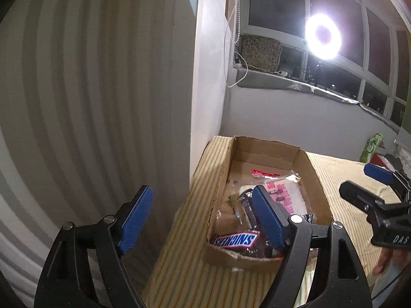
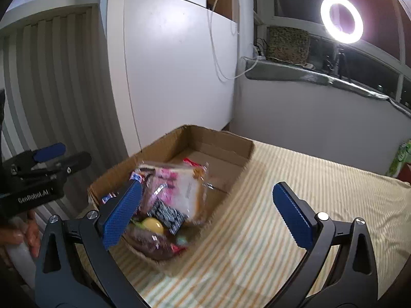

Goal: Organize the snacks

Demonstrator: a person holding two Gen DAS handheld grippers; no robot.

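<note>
Hovering over the cardboard box (image 1: 314, 177) now, L wrist view first: left gripper (image 1: 203, 220) has its blue pads spread wide, nothing between them, one pad out over the wall side, the other above the box's near end. Snacks sit inside the box: a Snickers bag (image 1: 235, 241) at the near wall, a pink-printed clear packet (image 1: 282, 195) further in, a red wrapper (image 1: 264, 173) toward the back. Right gripper (image 1: 359, 183) shows at the frame edge, also spread, over the striped tablecloth (image 1: 341, 169).

R wrist view: right gripper (image 2: 208, 218) wide apart, empty, just beside the box. Pile looks dropped in, blurred w/ motion. A yellow round item (image 2: 152, 225) and a dark patterned pack (image 2: 167, 215) lie near the front.

Step, I'd judge: items are in the box, both grippers free. Next move prob calls for finding more snacks; a green pack (image 2: 402, 159) sits at the table's far edge.

Hard to see: box's near corner is behind the pads, pile blurred, labels unreadable apart from Snickers.
</note>
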